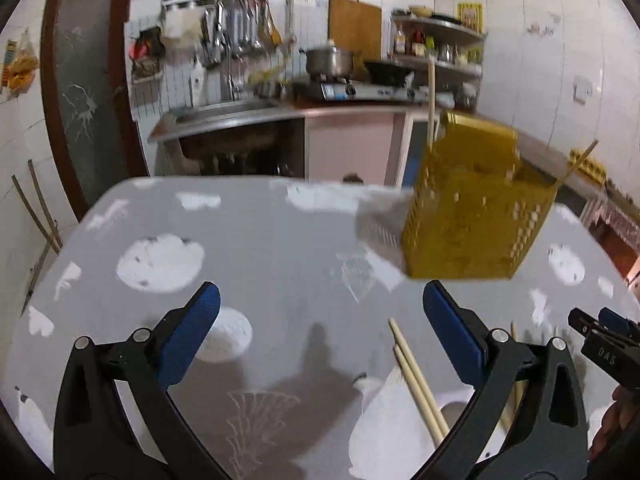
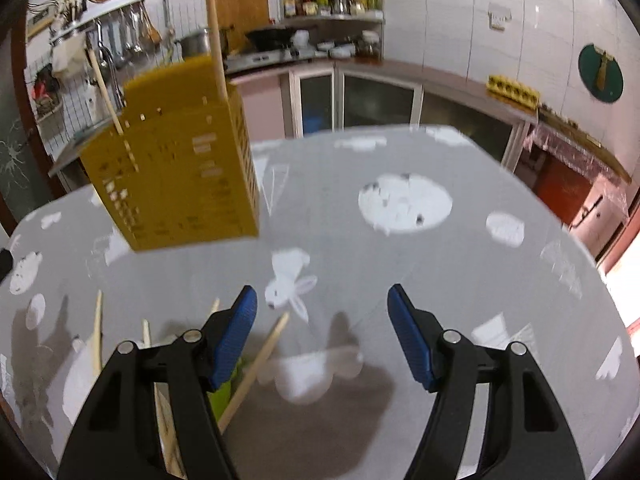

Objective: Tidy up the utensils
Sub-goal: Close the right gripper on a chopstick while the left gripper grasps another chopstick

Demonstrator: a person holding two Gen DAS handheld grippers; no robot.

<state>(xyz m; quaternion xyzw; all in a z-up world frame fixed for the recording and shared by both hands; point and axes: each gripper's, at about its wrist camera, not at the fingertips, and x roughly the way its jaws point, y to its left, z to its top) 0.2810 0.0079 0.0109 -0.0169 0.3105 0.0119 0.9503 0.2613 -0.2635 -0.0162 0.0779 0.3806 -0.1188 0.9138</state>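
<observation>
While my left gripper (image 1: 320,320) and right gripper (image 2: 322,312) hang spread and empty, the yellow holder (image 2: 176,168) stands mid-table (image 2: 480,280). Loose chopsticks (image 1: 418,380) lie near its front edge.

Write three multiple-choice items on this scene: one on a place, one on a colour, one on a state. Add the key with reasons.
1. Where does the utensil holder stand?
A. on the table
B. on the stove
C. in the sink

2. What colour is the holder?
A. red
B. yellow
C. white

3. How is the right claw?
A. shut on a chopstick
B. shut on nothing
C. open, empty

Key:
1 A, its base rests on the grey patterned table.
2 B, its perforated walls are yellow.
3 C, its blue pads stand wide apart with only table between.
</observation>
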